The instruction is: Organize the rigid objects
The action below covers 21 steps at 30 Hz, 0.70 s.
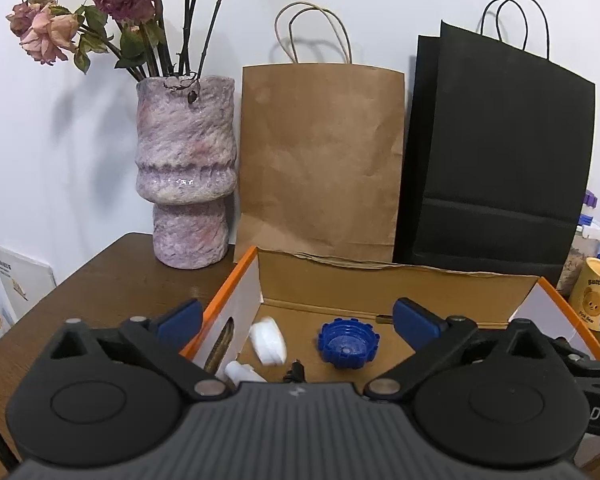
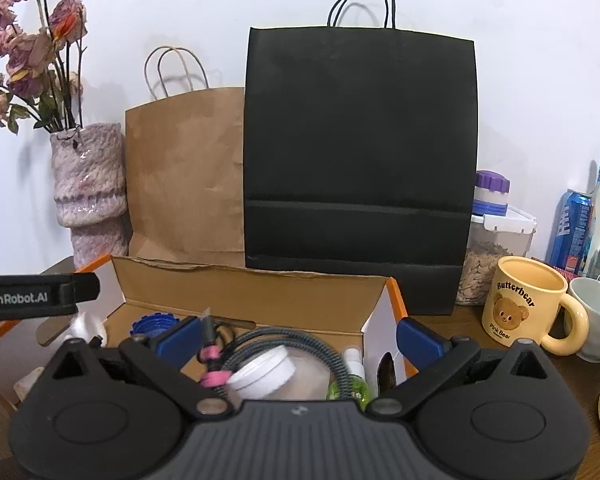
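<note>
Both grippers stood wide open with nothing clamped: the left gripper (image 1: 298,322) and the right gripper (image 2: 298,338) hung over the open cardboard box (image 1: 380,284) on the brown table (image 1: 112,280). Inside the box lay a blue cap (image 1: 348,342), a blurred white piece (image 1: 268,342), possibly a lid, a grey braided cable (image 2: 300,340) and a white-lidded jar (image 2: 266,374). Behind the box stood a black bag (image 2: 360,160).

Blue cap (image 1: 348,343) and white spool (image 1: 268,341) lie inside open cardboard box (image 1: 380,284).
</note>
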{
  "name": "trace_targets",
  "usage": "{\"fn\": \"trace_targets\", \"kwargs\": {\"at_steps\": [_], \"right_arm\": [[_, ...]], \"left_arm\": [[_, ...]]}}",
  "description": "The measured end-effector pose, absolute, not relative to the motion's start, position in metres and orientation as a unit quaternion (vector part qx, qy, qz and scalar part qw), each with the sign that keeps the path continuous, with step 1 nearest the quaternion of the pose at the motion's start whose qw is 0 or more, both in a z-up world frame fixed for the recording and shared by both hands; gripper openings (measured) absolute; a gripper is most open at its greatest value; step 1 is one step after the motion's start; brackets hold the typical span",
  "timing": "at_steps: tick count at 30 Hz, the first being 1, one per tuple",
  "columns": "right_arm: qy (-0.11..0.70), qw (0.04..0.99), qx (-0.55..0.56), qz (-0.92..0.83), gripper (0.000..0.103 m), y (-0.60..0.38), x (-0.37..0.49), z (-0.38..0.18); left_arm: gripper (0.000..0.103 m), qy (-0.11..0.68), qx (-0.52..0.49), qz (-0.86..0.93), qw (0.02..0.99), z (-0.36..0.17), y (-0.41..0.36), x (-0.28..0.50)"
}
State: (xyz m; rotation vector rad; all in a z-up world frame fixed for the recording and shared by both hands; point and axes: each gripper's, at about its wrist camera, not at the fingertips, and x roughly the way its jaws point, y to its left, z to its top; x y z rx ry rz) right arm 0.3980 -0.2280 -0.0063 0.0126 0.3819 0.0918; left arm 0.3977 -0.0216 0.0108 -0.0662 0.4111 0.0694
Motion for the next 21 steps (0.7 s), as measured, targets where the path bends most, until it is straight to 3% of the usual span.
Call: {"fn": "trace_targets", "kwargs": {"at_steps": [21], "right_arm": [[0.175, 0.984, 0.008, 0.028, 0.103, -0.243, 0.335, 0.017]], "left_arm": [[0.103, 0.162, -0.008, 0.028, 0.986, 0.044, -0.014, 0.322]]}}
